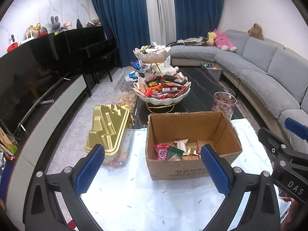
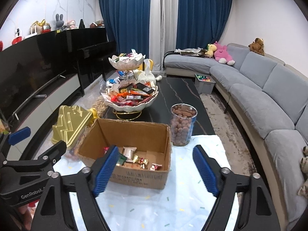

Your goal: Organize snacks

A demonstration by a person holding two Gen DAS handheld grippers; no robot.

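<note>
Hovering above the pale cloth (image 1: 154, 196) at the near end of the tabletop (image 1: 200, 88), the left tool (image 1: 153, 166) is standing with its blue pads wide apart and nothing between them. The right tool (image 2: 155, 170) is likewise hanging with its pads apart and gripping nothing; its black frame is showing at the right edge of the left wrist view.

An open cardboard box (image 1: 192, 170) is sitting on the cloth just ahead of both tools, and it is holding a handful of wrapped snacks (image 1: 173, 151) lying loose on its floor. To its left, a gold ridged lid (image 1: 107, 129) is resting on a clear container of sweets. To its right, a clear jar (image 2: 182, 125) filled with brown, round pieces is standing upright on the dark tabletop at the cloth's edge.

Behind the box, a two-tier white stand (image 1: 163, 88) is carrying heaped packets in both bowls. A grey bin (image 2: 205, 84) with coloured sweets is sitting further off, next to the grey sofa (image 2: 269, 96).
</note>
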